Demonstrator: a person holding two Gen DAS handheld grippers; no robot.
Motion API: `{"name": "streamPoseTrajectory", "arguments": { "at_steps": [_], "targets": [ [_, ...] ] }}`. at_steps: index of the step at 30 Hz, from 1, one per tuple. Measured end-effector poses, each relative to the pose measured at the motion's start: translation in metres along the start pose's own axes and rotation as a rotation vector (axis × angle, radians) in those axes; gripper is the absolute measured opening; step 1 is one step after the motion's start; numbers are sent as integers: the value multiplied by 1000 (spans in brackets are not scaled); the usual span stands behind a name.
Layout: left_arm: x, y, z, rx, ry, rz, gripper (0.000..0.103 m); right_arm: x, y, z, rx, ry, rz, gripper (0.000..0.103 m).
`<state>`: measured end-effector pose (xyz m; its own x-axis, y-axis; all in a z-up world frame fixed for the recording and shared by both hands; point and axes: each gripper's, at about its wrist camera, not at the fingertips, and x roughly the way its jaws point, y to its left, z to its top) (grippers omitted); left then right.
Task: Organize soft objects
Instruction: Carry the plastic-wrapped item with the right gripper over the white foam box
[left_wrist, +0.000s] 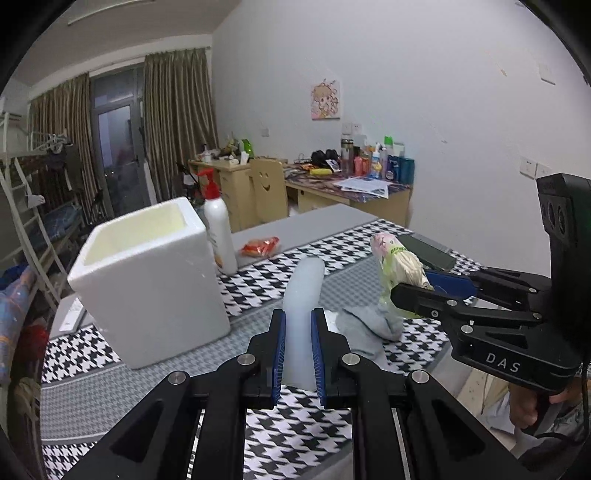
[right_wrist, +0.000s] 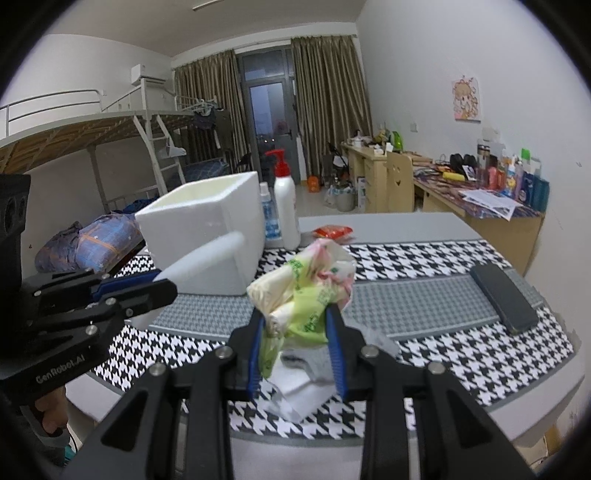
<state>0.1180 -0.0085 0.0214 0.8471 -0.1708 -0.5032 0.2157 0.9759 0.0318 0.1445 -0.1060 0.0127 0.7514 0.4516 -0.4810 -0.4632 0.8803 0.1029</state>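
Left wrist view: my left gripper (left_wrist: 298, 350) jaws pinch a pale foam strip (left_wrist: 303, 306) | right gripper (right_wrist: 299, 347) jaws clamp a tissue pack (right_wrist: 303, 280) | both above the desk (right_wrist: 424, 306), white foam box (left_wrist: 147, 280) far left.

So it's a grey table (right_wrist: 406, 225) with a black-and-white houndstooth mat (right_wrist: 461, 258) spread over most of it. Sitting on it: a white foam box (left_wrist: 155, 280), a white pump bottle (right_wrist: 286, 206) with a red top just behind it, and a smaller clear bottle (right_wrist: 267, 214) squeezed between those two. There's an orange snack packet (left_wrist: 260, 246) on the bare grey part, a dark phone (right_wrist: 502, 295) out right, and a grey cloth (left_wrist: 365, 325) crumpled near the front.
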Motion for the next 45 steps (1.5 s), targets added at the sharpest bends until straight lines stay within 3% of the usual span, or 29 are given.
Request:
{"name": "streamPoseTrajectory", "arguments": {
  "at_steps": [21, 27, 45],
  "targets": [
    [0, 32, 50, -45, -86, 73, 15, 14, 19, 43, -51, -57, 65, 35],
    [2, 40, 62, -71, -78, 67, 15, 18, 22, 57, -62, -69, 89, 35],
    [10, 78, 90, -127, -112, 162, 15, 40, 39, 100, -89, -75, 146, 35]
  ]
}}
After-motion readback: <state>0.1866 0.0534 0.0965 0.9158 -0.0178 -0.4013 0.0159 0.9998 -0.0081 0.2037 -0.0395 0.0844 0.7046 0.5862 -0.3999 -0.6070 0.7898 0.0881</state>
